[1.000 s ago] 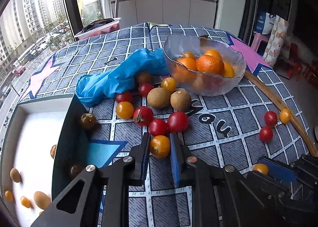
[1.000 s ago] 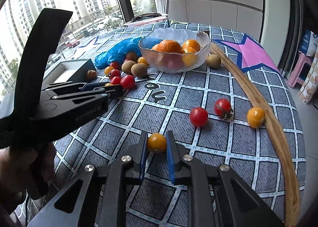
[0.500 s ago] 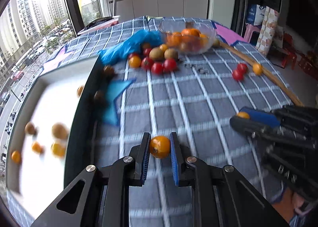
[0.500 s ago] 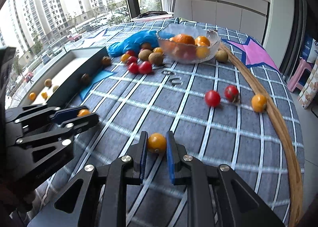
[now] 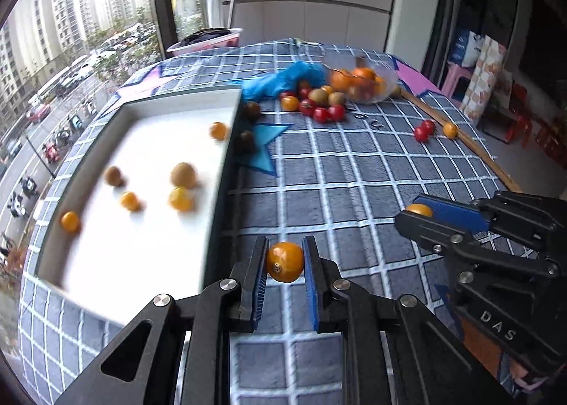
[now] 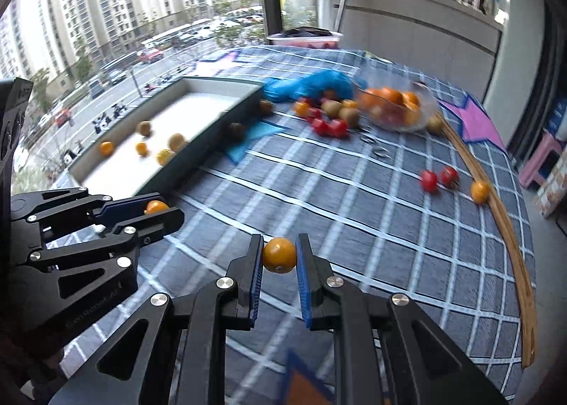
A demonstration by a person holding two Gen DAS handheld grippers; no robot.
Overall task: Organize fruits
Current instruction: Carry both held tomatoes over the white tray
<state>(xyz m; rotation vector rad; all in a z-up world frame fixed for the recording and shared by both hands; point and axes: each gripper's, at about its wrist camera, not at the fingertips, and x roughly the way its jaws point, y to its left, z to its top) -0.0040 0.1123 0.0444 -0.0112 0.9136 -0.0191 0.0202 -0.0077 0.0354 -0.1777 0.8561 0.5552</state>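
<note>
My left gripper [image 5: 284,261] is shut on an orange cherry tomato [image 5: 285,262] and holds it above the cloth, just right of the white tray [image 5: 226,153]. My right gripper [image 6: 279,256] is shut on another orange cherry tomato [image 6: 279,255]; it also shows in the left wrist view [image 5: 418,210], to the right. The tray holds several small orange and brown fruits [image 5: 182,174]. A pile of red, orange and brown fruits [image 5: 319,105] lies far ahead beside a glass bowl [image 5: 365,84] of oranges.
A blue glove [image 5: 283,80] lies by the pile. Two red tomatoes [image 6: 437,178] and an orange one [image 6: 479,191] sit near the wooden hoop [image 6: 510,227] at the right. Two dark fruits [image 5: 248,125] lie against the tray's outer wall.
Both grippers have pulled back from the fruit pile with their tomatoes and swung left toward the tray, which now fills the left of both views.
</note>
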